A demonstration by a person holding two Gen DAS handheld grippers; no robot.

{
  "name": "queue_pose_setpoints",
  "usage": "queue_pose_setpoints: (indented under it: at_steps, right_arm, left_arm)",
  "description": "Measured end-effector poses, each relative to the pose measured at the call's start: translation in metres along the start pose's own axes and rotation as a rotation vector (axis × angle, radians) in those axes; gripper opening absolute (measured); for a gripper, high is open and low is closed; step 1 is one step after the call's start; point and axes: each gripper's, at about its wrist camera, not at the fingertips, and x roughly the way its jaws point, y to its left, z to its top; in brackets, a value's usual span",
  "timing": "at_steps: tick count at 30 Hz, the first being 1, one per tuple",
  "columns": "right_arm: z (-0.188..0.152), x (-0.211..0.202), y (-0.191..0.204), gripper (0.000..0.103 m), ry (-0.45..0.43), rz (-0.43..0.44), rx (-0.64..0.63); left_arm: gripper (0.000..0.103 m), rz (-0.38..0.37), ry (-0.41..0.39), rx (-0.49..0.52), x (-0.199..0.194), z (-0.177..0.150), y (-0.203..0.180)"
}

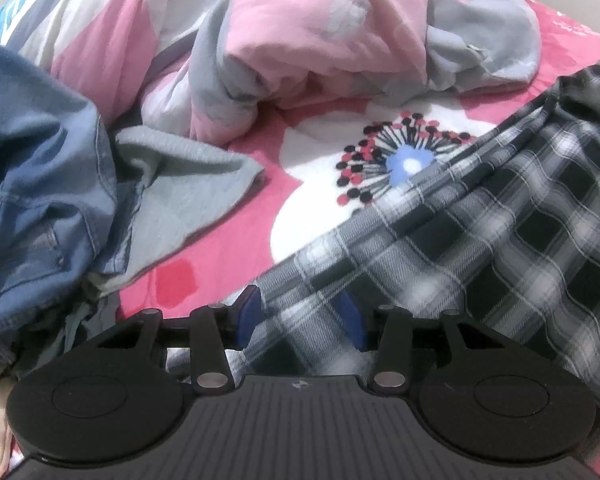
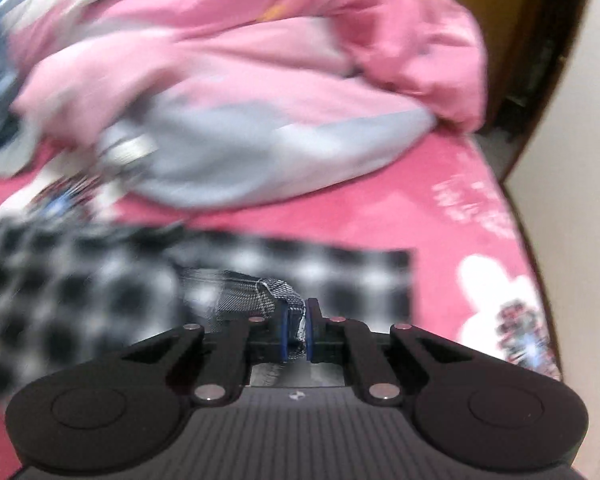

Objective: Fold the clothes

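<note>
A black, grey and white plaid garment (image 1: 480, 232) lies on the pink floral bed sheet (image 1: 236, 216). In the left wrist view it runs from the lower centre to the upper right. My left gripper (image 1: 300, 312) has its blue pads wide apart with plaid cloth lying between them. In the right wrist view the plaid garment (image 2: 100, 280) is blurred and spreads across the left and centre. My right gripper (image 2: 296, 328) is shut on a bunched edge of the plaid garment.
A pile of blue denim (image 1: 32, 176) and a grey cloth (image 1: 180, 184) lie at the left. A crumpled pink and grey quilt (image 1: 340, 40) fills the back, also in the right wrist view (image 2: 240, 100). A brown wooden bed frame (image 2: 512, 40) and a white wall stand at the right.
</note>
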Motion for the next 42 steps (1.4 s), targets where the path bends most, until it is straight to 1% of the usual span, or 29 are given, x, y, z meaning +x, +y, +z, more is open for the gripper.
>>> queue_pose_setpoints:
  at_steps: [3,6,10,13,18,20,21,22,23,24,25,31,32,34,35,36,37,39,41,42]
  right_arm:
    - [0.018,0.027,-0.041,0.008,0.006,-0.024,0.072]
    - [0.025,0.056,-0.069,0.007,0.038,-0.007,0.146]
    - [0.024,0.086,-0.082,0.007,0.074,0.038,0.2]
    - [0.022,0.103,-0.088,0.007,0.098,0.069,0.234]
    - [0.015,0.129,-0.096,0.008,0.141,0.093,0.294]
    - [0.014,0.133,-0.103,0.014,0.137,0.104,0.346]
    - [0.013,0.133,-0.11,0.017,0.126,0.115,0.396]
    - [0.012,0.133,-0.118,0.025,0.112,0.129,0.455]
    - [0.011,0.129,-0.121,0.04,0.098,0.134,0.478]
    - [0.011,0.124,-0.123,0.043,0.084,0.136,0.486]
    - [0.01,0.119,-0.125,0.044,0.07,0.138,0.494]
    - [0.008,0.087,-0.137,0.042,-0.013,0.148,0.543]
    - [0.01,0.084,-0.128,0.042,-0.007,0.205,0.489]
    - [0.013,0.088,-0.108,0.041,0.035,0.317,0.376]
    - [0.011,0.094,-0.101,0.041,0.066,0.323,0.347]
    - [0.009,0.101,-0.095,0.041,0.099,0.311,0.327]
    - [0.006,0.106,-0.098,0.039,0.111,0.239,0.336]
    - [-0.001,0.113,-0.112,0.038,0.115,0.042,0.379]
    - [-0.009,0.098,-0.138,0.038,0.062,-0.097,0.523]
    - [-0.013,0.087,-0.15,0.038,0.037,-0.121,0.592]
  left_arm:
    - [0.045,0.011,-0.006,0.0,0.007,0.007,-0.008]
    - [0.045,0.035,-0.016,0.014,0.015,0.013,-0.018]
    - [0.045,0.068,-0.026,0.033,0.024,0.022,-0.027]
    - [0.045,0.073,-0.025,0.035,0.029,0.027,-0.03]
    - [0.045,0.079,-0.02,0.036,0.038,0.034,-0.03]
    - [0.045,0.077,-0.017,0.021,0.041,0.037,-0.028]
    - [0.045,0.075,-0.016,0.01,0.043,0.038,-0.026]
    - [0.045,0.072,-0.015,-0.006,0.044,0.041,-0.024]
    - [0.045,0.071,-0.015,-0.023,0.045,0.042,-0.023]
    - [0.045,0.067,-0.011,-0.039,0.046,0.044,-0.021]
    - [0.045,0.062,-0.008,-0.055,0.047,0.045,-0.019]
    - [0.045,0.072,-0.005,-0.081,0.054,0.049,-0.019]
    - [0.045,0.074,-0.003,-0.081,0.055,0.049,-0.02]
    - [0.045,0.082,0.003,-0.082,0.058,0.049,-0.021]
    - [0.045,0.088,0.005,-0.084,0.059,0.049,-0.022]
    - [0.045,0.09,0.003,-0.09,0.06,0.049,-0.022]
    - [0.045,0.091,0.002,-0.097,0.059,0.05,-0.021]
    - [0.045,0.093,-0.001,-0.112,0.059,0.051,-0.018]
    - [0.046,0.091,-0.016,-0.121,0.054,0.052,-0.014]
    - [0.048,0.089,-0.024,-0.123,0.051,0.053,-0.012]
